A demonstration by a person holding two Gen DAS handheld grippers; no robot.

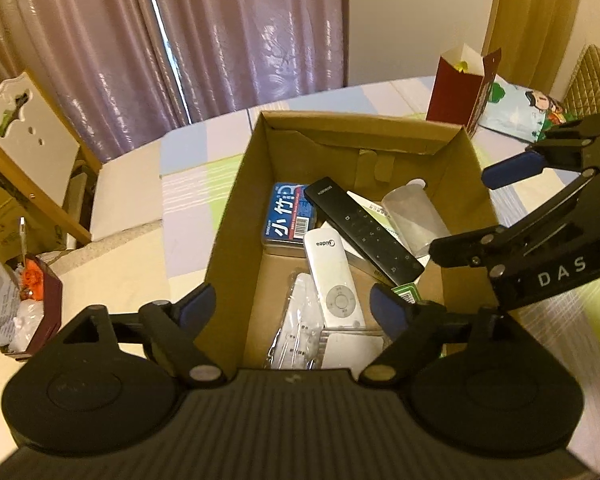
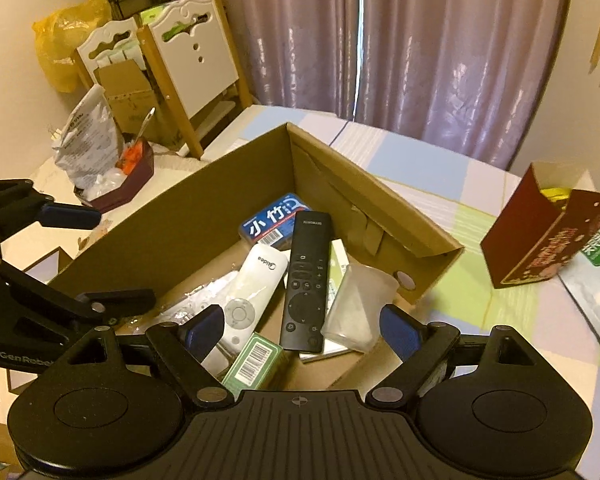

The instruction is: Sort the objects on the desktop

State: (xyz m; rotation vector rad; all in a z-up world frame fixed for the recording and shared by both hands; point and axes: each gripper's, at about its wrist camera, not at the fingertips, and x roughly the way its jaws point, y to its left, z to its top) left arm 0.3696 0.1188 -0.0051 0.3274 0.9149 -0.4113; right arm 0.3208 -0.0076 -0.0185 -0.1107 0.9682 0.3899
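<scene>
Both my grippers, left (image 1: 294, 306) and right (image 2: 302, 328), gape empty above box (image 2: 204, 208). Inside: white "Midea" remote (image 2: 256, 292), black remote (image 2: 306, 280), blue "小竹" case (image 2: 274, 218), cup (image 2: 356, 308).

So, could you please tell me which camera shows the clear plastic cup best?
The right wrist view: the clear plastic cup lies on its side in the cardboard box, nearly whole. In the left wrist view the cup is farther off and partly hidden behind the right gripper.

A home bedroom: mauve curtains (image 2: 440, 52), a pastel checked bedsheet (image 1: 188, 196) and white cot panels (image 2: 196, 48).
</scene>
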